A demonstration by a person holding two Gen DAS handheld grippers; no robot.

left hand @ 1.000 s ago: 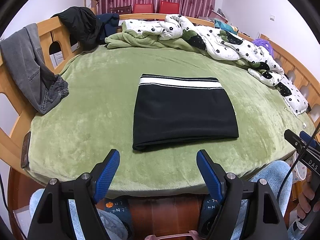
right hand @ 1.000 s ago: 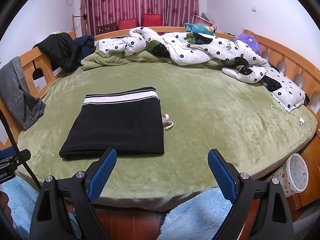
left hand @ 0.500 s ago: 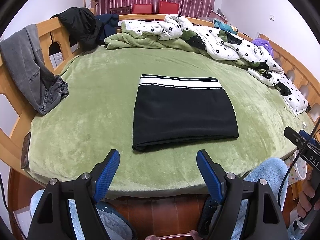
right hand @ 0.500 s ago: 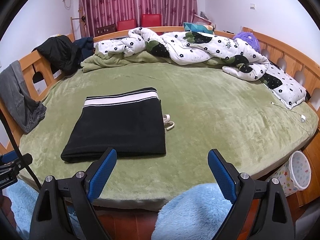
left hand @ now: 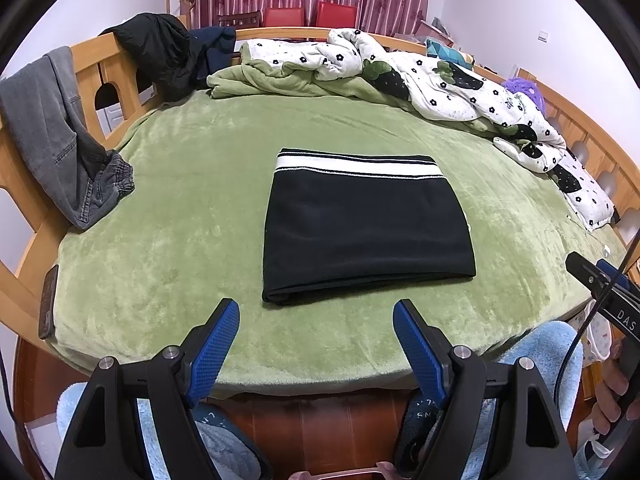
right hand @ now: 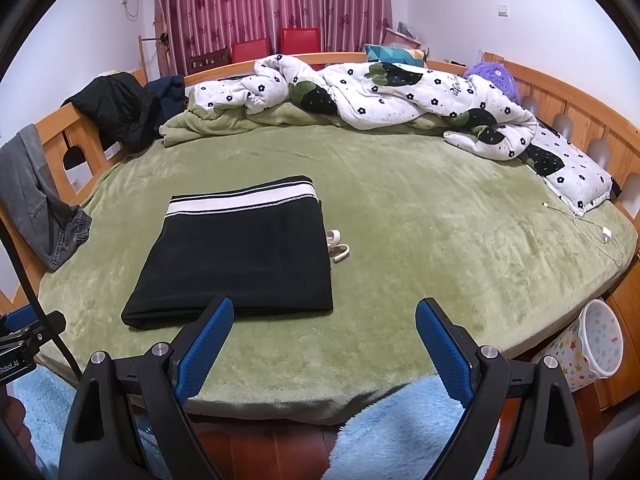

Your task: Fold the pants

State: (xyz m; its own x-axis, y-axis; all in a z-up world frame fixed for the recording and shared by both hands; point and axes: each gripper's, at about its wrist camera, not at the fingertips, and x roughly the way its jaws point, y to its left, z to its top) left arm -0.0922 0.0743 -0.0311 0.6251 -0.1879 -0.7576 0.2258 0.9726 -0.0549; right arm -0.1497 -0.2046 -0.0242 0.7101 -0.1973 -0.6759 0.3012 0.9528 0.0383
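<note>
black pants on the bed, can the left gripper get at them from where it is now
Probably yes. The left gripper is open and empty, just short of the near folded edge of the black pants. Only bare green blanket lies between them, and the right gripper sits off to the side, also open.

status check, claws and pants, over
Left claw open, empty. Right claw open, empty. Pants folded flat on bed. Nothing in the way.

Near bed edge: bare green blanket (right hand: 400, 240) lay open.
Middle: folded pants (left hand: 368, 232) blocked.
Far side: rumpled quilt (right hand: 400, 96) crowded the rail.
</note>
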